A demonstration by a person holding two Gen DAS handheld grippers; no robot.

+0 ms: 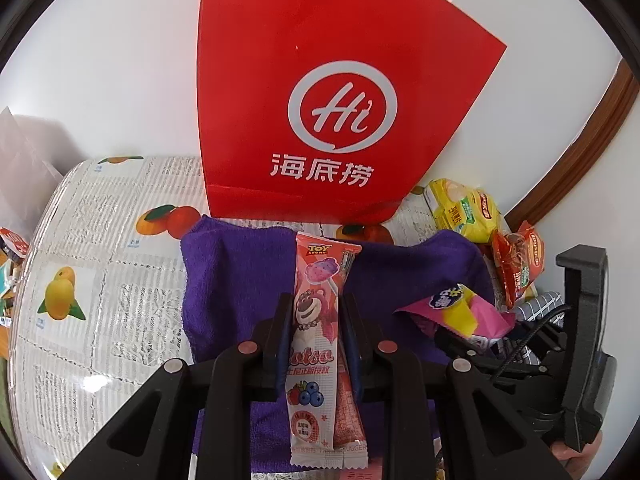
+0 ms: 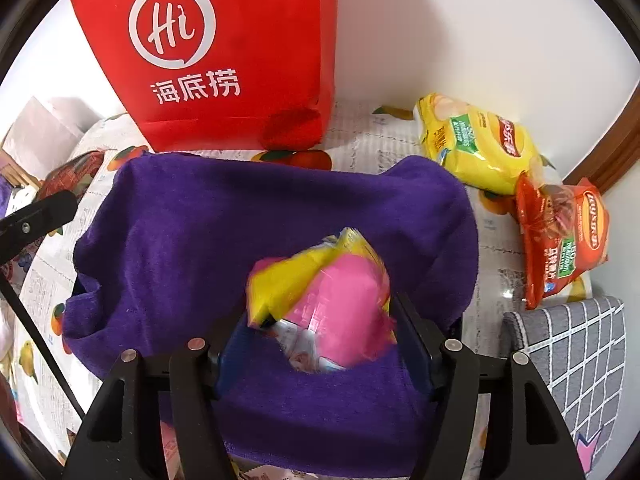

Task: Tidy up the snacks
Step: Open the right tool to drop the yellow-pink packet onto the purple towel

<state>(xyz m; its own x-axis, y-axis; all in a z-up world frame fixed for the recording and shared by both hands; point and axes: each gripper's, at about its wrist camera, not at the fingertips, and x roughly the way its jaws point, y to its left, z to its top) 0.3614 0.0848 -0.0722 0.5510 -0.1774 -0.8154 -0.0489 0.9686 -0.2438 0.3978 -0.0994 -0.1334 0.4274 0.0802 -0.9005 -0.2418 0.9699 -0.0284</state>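
Note:
My left gripper (image 1: 316, 312) is shut on a long pink Lotso candy packet (image 1: 316, 320), held upright over a purple cloth (image 1: 240, 272). My right gripper (image 2: 320, 312) is shut on a pink and yellow snack packet (image 2: 320, 296), above the same purple cloth (image 2: 240, 220). That packet (image 1: 460, 308) and the right gripper also show at the right of the left wrist view. A red Haidilao paper bag (image 1: 320, 100) stands upright behind the cloth against the wall; it also shows in the right wrist view (image 2: 224, 52).
A yellow chip bag (image 2: 476, 148) and an orange snack bag (image 2: 564, 236) lie at the right by the wall. A fruit-print tablecloth (image 1: 100, 260) covers the table. A grey checked cushion (image 2: 572, 356) is at lower right. Small boxes (image 1: 12, 244) sit at the far left.

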